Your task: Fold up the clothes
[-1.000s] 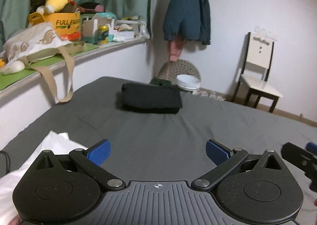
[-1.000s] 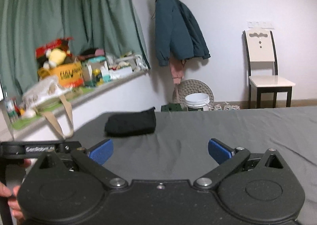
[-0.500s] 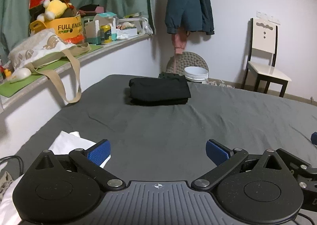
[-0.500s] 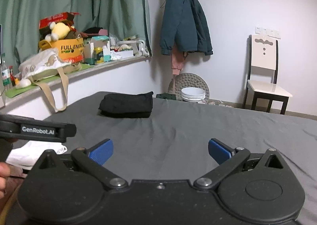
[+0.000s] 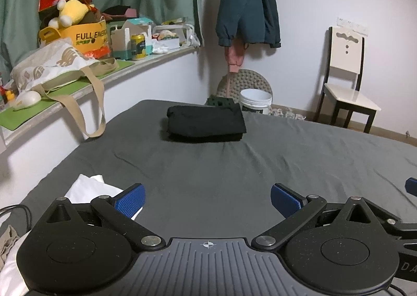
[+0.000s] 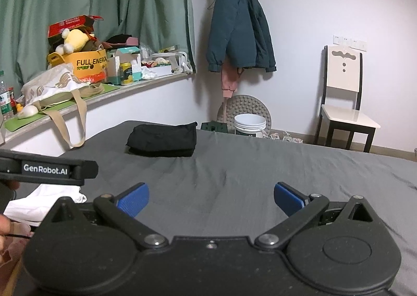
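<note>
One grey bed (image 5: pixel 208 165), cluttered sill (image 5: pixel 78 87)

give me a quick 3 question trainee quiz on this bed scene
1. True or false: the left tool is shut on the white garment.
2. Which garment is already folded? A black garment B white garment
3. Fill in: the right tool is ____, holding nothing, over the grey bed.

Key: 1 false, it is open. 2 A. 3 open.
</note>
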`<state>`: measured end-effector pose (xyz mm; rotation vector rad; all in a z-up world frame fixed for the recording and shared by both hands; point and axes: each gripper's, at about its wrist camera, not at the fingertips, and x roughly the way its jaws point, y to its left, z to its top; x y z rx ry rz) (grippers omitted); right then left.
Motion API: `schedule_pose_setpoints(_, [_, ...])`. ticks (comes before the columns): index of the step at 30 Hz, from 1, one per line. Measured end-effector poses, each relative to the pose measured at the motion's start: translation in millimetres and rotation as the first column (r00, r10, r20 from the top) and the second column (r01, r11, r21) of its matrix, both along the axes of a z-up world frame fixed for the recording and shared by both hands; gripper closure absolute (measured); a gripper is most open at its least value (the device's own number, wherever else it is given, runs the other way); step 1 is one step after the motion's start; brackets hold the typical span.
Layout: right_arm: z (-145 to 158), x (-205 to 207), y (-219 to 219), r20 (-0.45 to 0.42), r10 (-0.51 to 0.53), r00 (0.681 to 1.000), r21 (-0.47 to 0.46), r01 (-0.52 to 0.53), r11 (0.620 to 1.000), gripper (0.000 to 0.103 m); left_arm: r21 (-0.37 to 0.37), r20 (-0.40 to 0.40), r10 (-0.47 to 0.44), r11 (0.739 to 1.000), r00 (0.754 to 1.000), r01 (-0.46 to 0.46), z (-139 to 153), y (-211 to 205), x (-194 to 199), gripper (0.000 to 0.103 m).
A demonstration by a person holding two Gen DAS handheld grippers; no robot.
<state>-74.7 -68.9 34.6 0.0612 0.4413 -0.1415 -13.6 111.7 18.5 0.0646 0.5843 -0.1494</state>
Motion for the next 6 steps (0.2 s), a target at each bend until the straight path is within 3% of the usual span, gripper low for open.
schedule_pose_setpoints(6, [-2.7,1.5,-1.5,-0.012,-0.005,1.000,0.009,0.006,1.000,0.000,0.011,-0.007,-0.006,1.000,1.000,0.006,-1.9,-1.0,0.3,0.000])
